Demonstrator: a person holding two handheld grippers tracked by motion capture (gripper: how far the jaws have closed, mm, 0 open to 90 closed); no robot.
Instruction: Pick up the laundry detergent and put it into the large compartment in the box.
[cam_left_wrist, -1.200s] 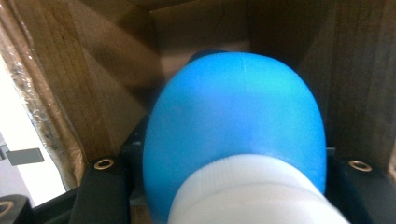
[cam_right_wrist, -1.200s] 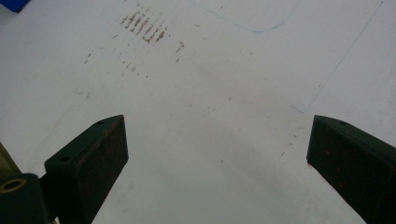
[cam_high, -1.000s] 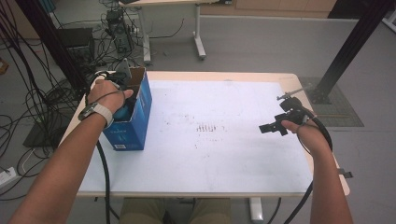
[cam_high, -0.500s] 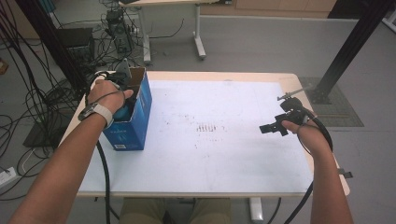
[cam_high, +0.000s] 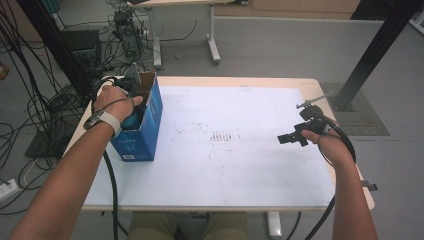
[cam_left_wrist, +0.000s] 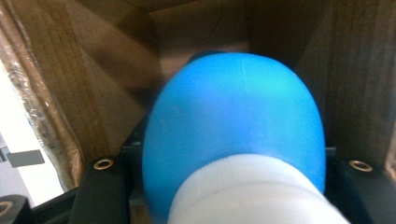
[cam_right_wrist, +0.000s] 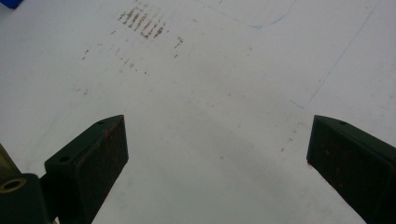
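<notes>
Blue bottle — deep inside cardboard box, brown walls close around

white table top, floor cables

Overhead view; two close tool views

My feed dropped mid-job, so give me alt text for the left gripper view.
A blue bottle with a white cap sits clamped between the left gripper's black jaws, inside an open cardboard box. Brown box walls surround it, with a strip of white table at the left edge.
</notes>
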